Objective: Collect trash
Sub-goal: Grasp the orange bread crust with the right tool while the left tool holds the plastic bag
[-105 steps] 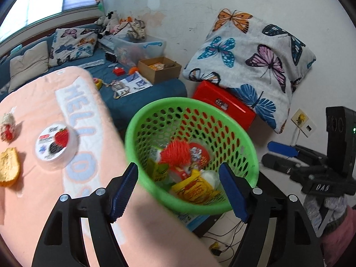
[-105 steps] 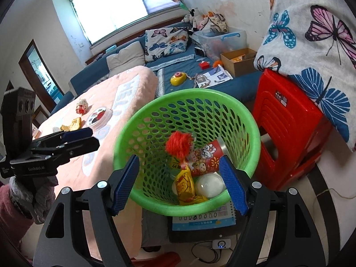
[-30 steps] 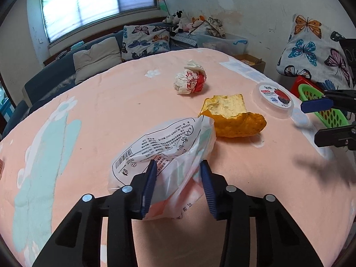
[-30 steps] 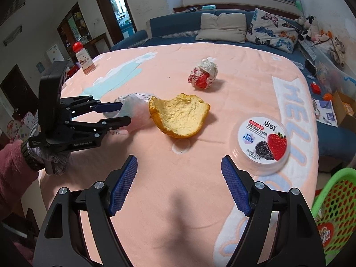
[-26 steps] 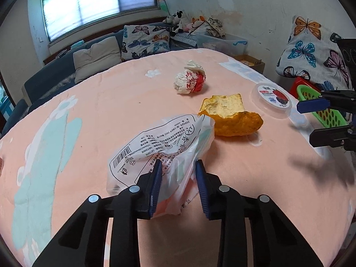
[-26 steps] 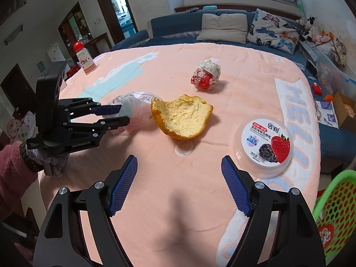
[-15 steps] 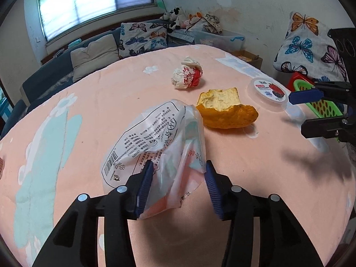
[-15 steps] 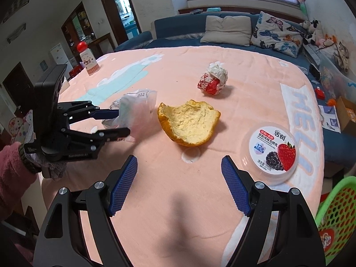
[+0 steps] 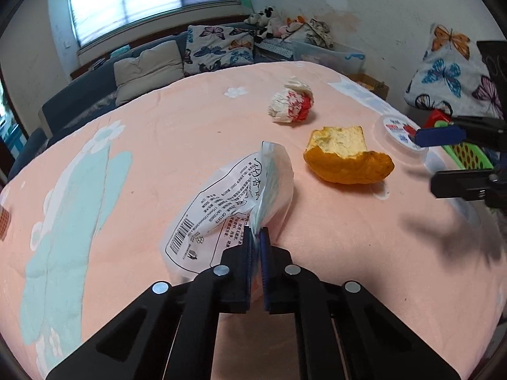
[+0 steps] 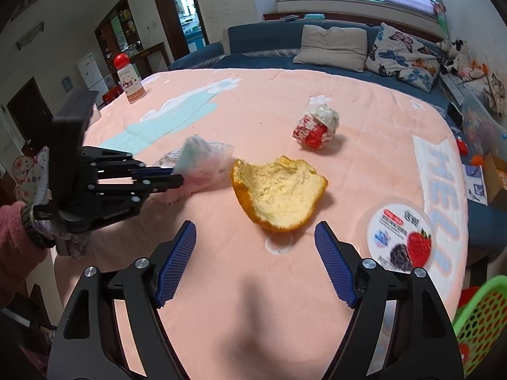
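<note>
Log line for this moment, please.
left gripper: shut on wrapper | right gripper: open over table, empty | bread, wad, lid: uncollected

Clear printed plastic bag [image 9: 240,196]: crumpled, pinched in left tongs [image 9: 256,240]. Torn yellow bread chunk [image 10: 279,193], red-white crumpled wrapper [image 10: 317,126], round berry-label lid [image 10: 401,237]: lying apart on surface.

Both tools are matte black: angular linkage arms with silver screw heads behind the jaws, lined with blue textured pads [image 10: 177,262]. Behind the left gripper [image 10: 176,175], a grey knit glove and fuzzy pink sleeve [image 10: 14,247].
</note>
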`<state>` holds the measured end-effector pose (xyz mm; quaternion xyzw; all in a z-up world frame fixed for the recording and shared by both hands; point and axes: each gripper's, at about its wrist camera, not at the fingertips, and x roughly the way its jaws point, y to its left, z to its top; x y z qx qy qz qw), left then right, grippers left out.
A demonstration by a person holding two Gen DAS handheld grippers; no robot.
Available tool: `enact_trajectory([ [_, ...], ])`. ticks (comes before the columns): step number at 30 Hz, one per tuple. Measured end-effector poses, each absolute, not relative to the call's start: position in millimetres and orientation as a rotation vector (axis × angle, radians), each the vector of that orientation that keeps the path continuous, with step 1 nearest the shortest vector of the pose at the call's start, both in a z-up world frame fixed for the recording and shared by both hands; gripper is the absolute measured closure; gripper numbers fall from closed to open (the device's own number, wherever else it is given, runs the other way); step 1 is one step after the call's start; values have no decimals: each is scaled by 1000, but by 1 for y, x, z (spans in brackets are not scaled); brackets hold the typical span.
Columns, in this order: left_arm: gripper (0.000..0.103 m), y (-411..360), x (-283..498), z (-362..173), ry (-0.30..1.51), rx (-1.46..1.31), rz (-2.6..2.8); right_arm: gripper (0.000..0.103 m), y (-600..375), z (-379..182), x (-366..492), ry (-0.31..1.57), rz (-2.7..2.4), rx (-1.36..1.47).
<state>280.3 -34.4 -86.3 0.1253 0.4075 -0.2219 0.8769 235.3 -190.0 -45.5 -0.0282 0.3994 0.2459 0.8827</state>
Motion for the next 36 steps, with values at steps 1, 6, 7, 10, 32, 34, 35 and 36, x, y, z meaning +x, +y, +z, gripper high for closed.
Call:
enact_trajectory([
  [1,99,-31,279,-84,848,252,-459,32,-188,-46,238,834,516,-62],
  [6,99,-19,271,-73,847,200,-451,44,-169,-57,256,857,528,-92],
  [7,99,-15,269,-71,848,185,-449,47,-167,-59,260,863,529,-93],
  [10,99,-8,265,-69,849,158,-446,53,-158,-67,270,880,529,-96],
  [32,99,-32,228,-42,785,74,-525,89,-198,-37,213,834,520,74],
  [34,99,-42,223,-39,781,76,-546,89,-204,-31,200,822,515,88],
  [35,99,-47,221,-38,779,78,-556,89,-208,-29,193,816,513,96],
  [36,99,-53,218,-37,775,83,-567,89,-213,-26,186,811,510,105],
])
